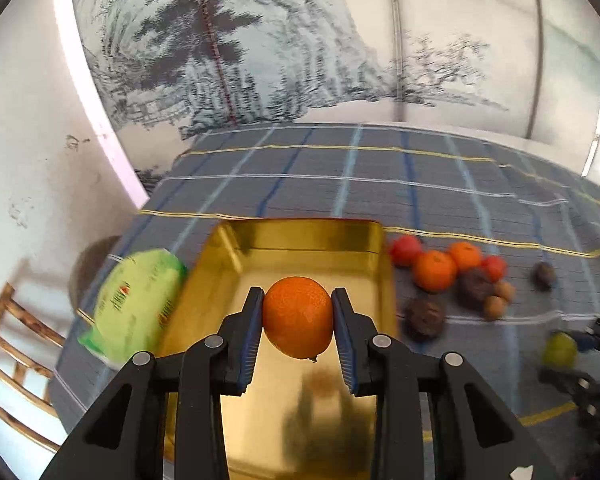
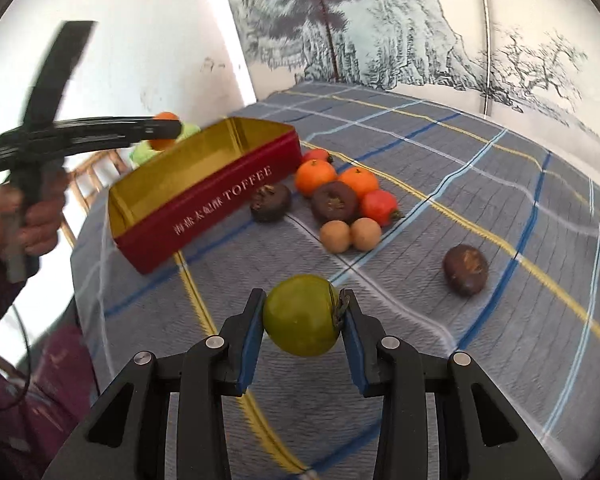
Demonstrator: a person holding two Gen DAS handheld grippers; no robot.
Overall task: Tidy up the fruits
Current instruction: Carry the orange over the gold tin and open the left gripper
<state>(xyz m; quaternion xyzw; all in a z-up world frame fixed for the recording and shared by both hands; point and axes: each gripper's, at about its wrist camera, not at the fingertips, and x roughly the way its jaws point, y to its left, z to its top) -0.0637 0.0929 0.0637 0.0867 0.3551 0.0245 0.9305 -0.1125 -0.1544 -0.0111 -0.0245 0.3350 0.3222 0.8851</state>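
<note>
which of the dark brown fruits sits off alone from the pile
The dark brown fruit lying by itself right of the cluster, near the blue stripe; the other two touch the pile.

In the left wrist view, the right gripper (image 1: 592, 344) at four o'clock is smeared by blur and cut off by the edge, and the green fruit (image 1: 560, 349) there is a soft blob. The bag (image 1: 138, 308) has print too blurred to read. In the right wrist view, the left gripper (image 2: 168, 128) hides most of its orange (image 2: 165, 117).
</note>
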